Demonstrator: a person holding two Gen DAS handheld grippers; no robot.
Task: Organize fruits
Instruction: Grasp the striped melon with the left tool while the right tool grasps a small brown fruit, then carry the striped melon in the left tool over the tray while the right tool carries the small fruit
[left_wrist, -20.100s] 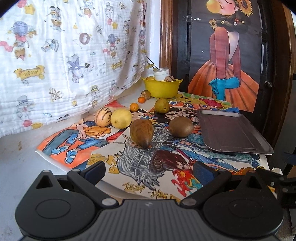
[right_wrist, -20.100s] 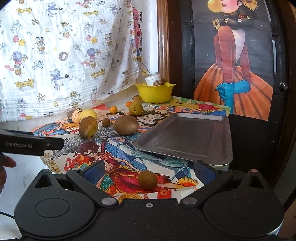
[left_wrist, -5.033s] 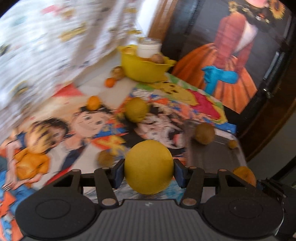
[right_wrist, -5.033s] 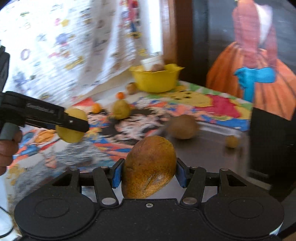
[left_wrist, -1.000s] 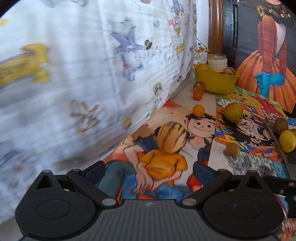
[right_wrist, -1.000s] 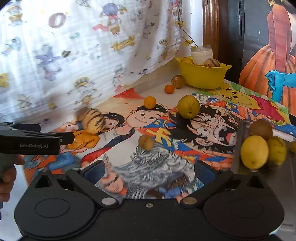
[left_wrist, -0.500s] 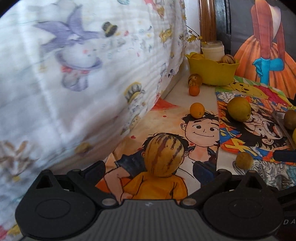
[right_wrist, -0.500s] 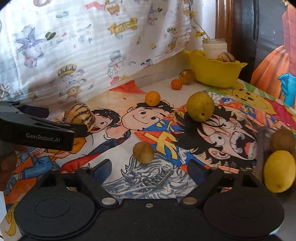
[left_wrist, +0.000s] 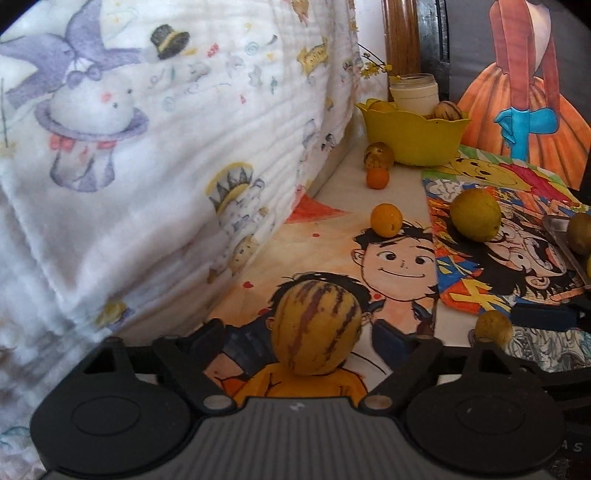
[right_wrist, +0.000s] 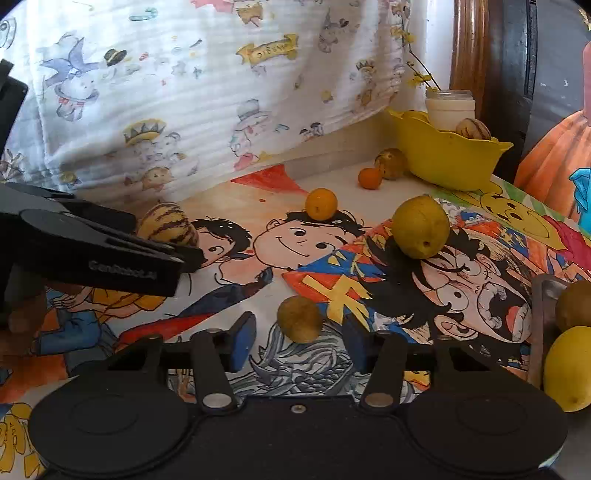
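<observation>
A yellow melon with purple stripes (left_wrist: 316, 326) sits on the cartoon cloth between the pads of my open left gripper (left_wrist: 314, 338); neither pad touches it. It also shows in the right wrist view (right_wrist: 168, 225), partly behind the left gripper's finger (right_wrist: 110, 254). My right gripper (right_wrist: 299, 338) is open around a small brown-green fruit (right_wrist: 300, 318), with gaps on both sides. That fruit shows in the left wrist view (left_wrist: 493, 326). A grey tray (right_wrist: 543, 317) at the right edge holds a lemon (right_wrist: 569, 369) and a brown fruit (right_wrist: 574, 304).
A green-yellow fruit (right_wrist: 421, 226), two small oranges (right_wrist: 321, 204) (right_wrist: 369, 178) and a spotted fruit (right_wrist: 390, 163) lie on the cloth. A yellow bowl (right_wrist: 450, 158) with a white jar (right_wrist: 449, 109) stands at the back. A printed white sheet (left_wrist: 166, 147) hangs close on the left.
Both grippers have moved forward and lower. The striped melon now lies between the left pads, and the small fruit between the right pads, which have narrowed.
</observation>
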